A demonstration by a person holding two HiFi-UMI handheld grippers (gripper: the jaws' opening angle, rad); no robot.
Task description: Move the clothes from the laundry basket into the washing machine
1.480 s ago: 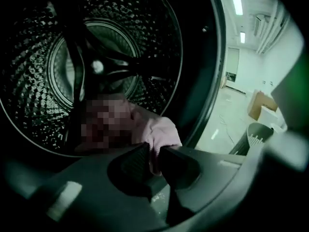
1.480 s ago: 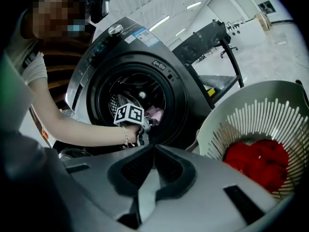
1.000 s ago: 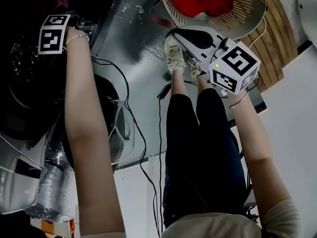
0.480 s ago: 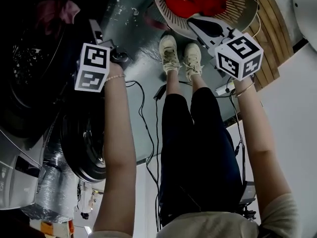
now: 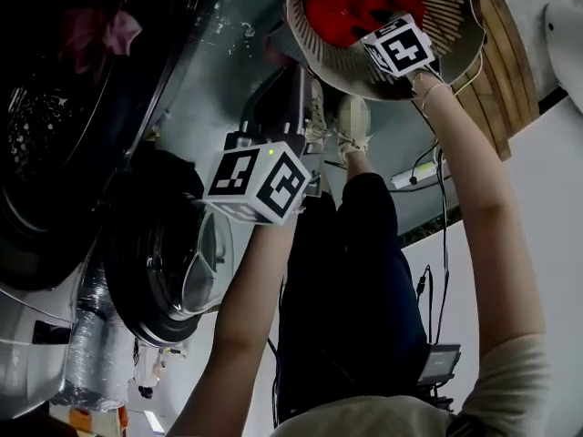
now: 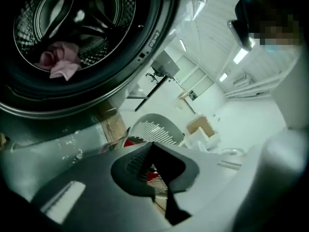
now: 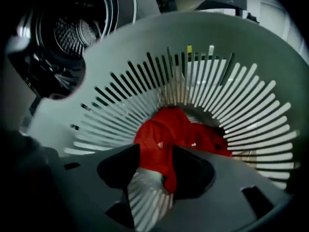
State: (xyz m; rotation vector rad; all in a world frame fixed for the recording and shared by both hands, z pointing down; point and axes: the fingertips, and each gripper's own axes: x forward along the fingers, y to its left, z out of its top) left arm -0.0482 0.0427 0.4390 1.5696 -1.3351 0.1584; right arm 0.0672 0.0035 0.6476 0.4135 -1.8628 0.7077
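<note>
Two things differ from a second ago: nearest, the left tool is now out of the washing machine and up in front of the person, its jaws just closed on nothing (the pink garment lies loose in the drum, so that piece looks delivered). Farther down, the right tool is now low inside the laundry basket, its jaws just opened wide around a fold of the red garment without pinching it, so the next pickup seems about to begin.
</note>
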